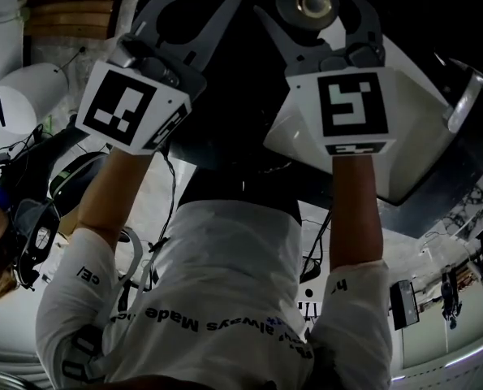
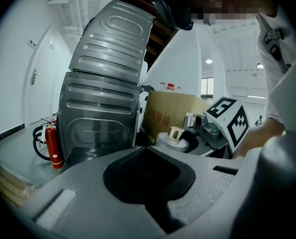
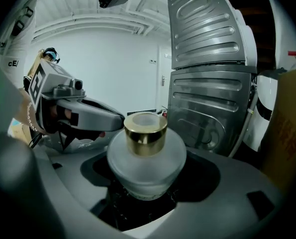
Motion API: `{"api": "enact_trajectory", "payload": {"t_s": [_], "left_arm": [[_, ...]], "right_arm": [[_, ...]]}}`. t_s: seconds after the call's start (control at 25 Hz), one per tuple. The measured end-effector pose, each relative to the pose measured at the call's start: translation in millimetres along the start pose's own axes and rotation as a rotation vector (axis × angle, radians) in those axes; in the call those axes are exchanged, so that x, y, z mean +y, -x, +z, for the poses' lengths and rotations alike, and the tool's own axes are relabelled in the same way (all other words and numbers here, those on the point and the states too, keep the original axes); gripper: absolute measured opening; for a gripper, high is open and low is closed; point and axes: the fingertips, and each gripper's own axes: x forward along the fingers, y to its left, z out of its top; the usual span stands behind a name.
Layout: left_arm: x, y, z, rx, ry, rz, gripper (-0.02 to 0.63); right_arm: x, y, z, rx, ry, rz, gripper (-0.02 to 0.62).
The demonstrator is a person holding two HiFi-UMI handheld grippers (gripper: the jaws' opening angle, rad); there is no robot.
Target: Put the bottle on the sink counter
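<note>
A squat frosted-glass bottle [image 3: 145, 156] with a gold cap [image 3: 146, 132] sits between the jaws of my right gripper [image 3: 145, 185], which is shut on its body. In the head view the gold cap [image 1: 312, 3] shows between the right gripper's [image 1: 314, 10] fingers at the top. My left gripper [image 1: 188, 6] is held beside it at the left, jaws together with nothing in them. From the left gripper view, the bottle [image 2: 173, 139] shows to the right past my left gripper [image 2: 148, 176]. A dark, white-veined surface [image 3: 133, 210] lies under the bottle.
Tall ribbed grey metal panels [image 2: 108, 83] stand close ahead. A red fire extinguisher [image 2: 52, 146] is at their left foot and a cardboard box [image 2: 172, 114] at their right. A chrome piece [image 1: 466, 97] and a white slab [image 1: 424, 136] lie right of the grippers.
</note>
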Motion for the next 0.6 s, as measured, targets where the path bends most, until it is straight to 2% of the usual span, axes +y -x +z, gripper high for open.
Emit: {"api": "enact_trajectory", "payload": {"t_s": [0.6], "left_arm": [[3, -21, -28, 0.066, -0.013, 0.004, 0.003]], "right_arm": [[-11, -15, -31, 0.040, -0.024, 0.002, 0.336]]}}
